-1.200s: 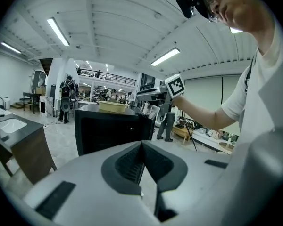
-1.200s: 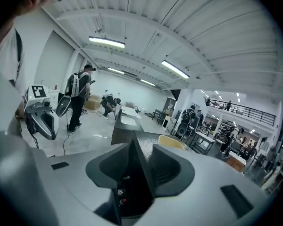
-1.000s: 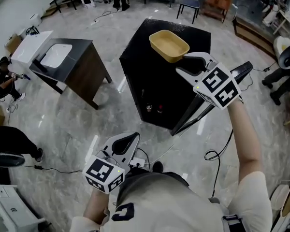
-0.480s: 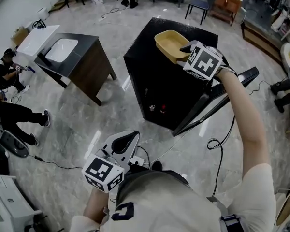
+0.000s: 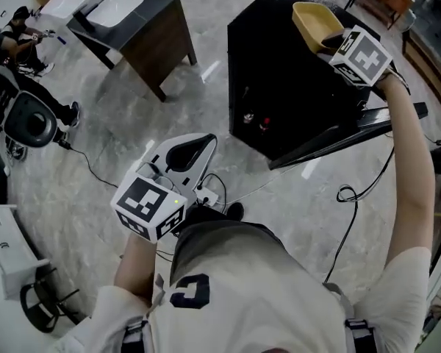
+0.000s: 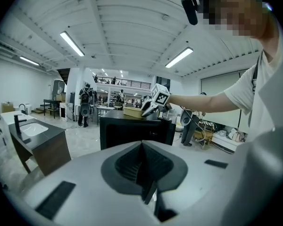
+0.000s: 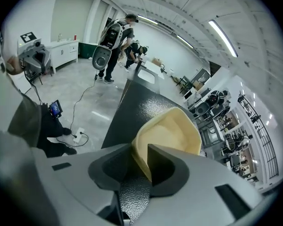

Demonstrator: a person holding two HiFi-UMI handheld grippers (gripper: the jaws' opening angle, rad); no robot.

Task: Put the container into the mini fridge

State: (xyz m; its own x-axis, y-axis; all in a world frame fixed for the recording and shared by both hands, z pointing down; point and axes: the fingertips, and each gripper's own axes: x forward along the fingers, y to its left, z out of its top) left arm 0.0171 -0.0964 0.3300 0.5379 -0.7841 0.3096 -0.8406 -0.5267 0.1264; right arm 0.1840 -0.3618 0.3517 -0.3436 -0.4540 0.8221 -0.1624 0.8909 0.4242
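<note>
A shallow beige container (image 5: 312, 20) (image 7: 172, 131) stands on top of the black mini fridge (image 5: 279, 65) (image 7: 132, 112), whose door (image 5: 353, 127) hangs open to the right. My right gripper (image 5: 329, 43) (image 7: 139, 157) has reached the container's near rim. One jaw is inside the wall and one outside, and the jaws are closing, with a slit still showing beside the outer jaw. My left gripper (image 5: 187, 153) (image 6: 142, 166) is held low by the person's waist, shut and empty. In the left gripper view the container (image 6: 132, 111) and right gripper (image 6: 148, 108) show far off.
A dark cabinet with a white sink (image 5: 125, 13) stands left of the fridge. Cables and a power strip (image 5: 206, 193) lie on the marble floor near the person's feet. A person (image 5: 22, 28) and round equipment (image 5: 29, 120) are at the far left.
My right gripper has moved forward from beside the container onto its near rim. The head view has shifted, and the left gripper stays by the waist.
</note>
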